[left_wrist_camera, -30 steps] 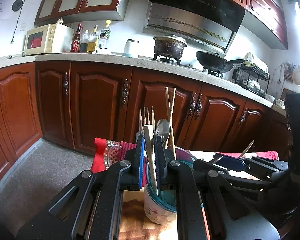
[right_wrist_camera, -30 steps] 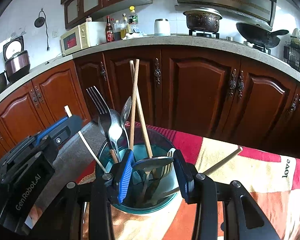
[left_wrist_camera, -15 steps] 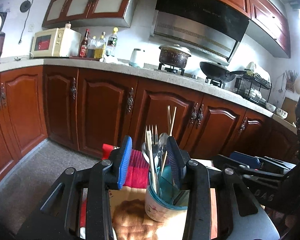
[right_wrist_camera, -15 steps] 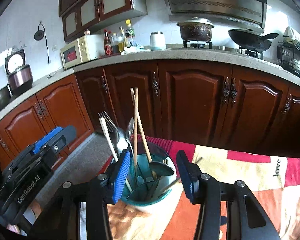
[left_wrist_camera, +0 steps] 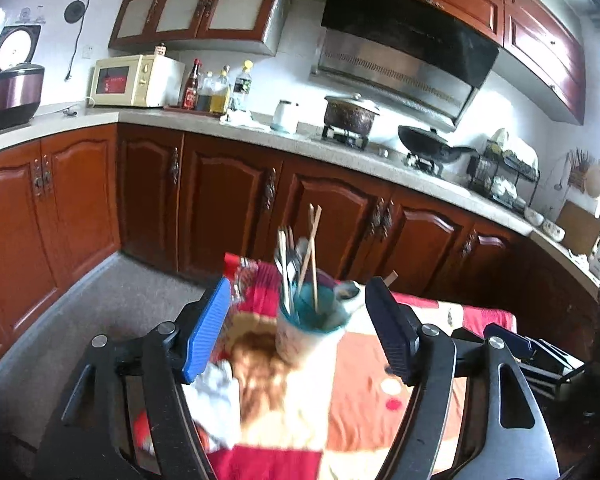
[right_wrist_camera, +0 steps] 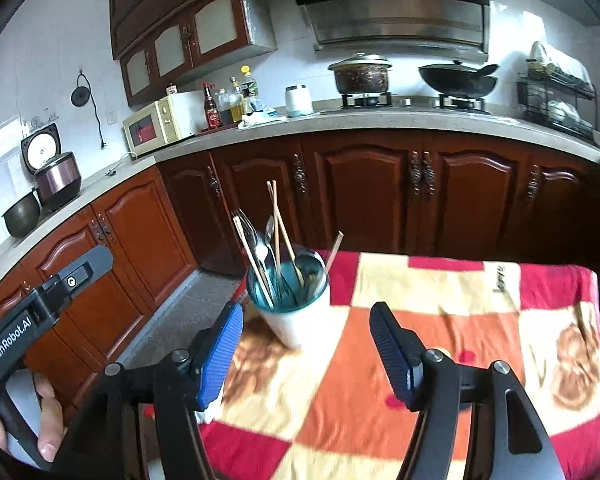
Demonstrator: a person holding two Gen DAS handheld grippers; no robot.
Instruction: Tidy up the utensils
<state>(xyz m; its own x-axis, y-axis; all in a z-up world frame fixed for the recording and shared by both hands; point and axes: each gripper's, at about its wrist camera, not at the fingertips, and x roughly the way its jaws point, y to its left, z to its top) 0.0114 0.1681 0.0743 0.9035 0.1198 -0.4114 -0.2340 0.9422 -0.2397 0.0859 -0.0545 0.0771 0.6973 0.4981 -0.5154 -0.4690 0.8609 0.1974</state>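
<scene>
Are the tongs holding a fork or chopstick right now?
No. Both the left tongs and right tongs are open and empty; the utensils stand in the cup.

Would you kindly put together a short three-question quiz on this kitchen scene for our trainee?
1. True or false: the cup of utensils lies tipped over on the tablecloth.
2. Which stands tallest in the cup: A) chopsticks, B) a fork, C) a whisk?
3. Fill in: neither the left gripper nor the right gripper holds anything; both are ____.

Key
1. False: it stands upright.
2. A.
3. Open: their fingers have just been opening, with nothing pressed between them.
</scene>
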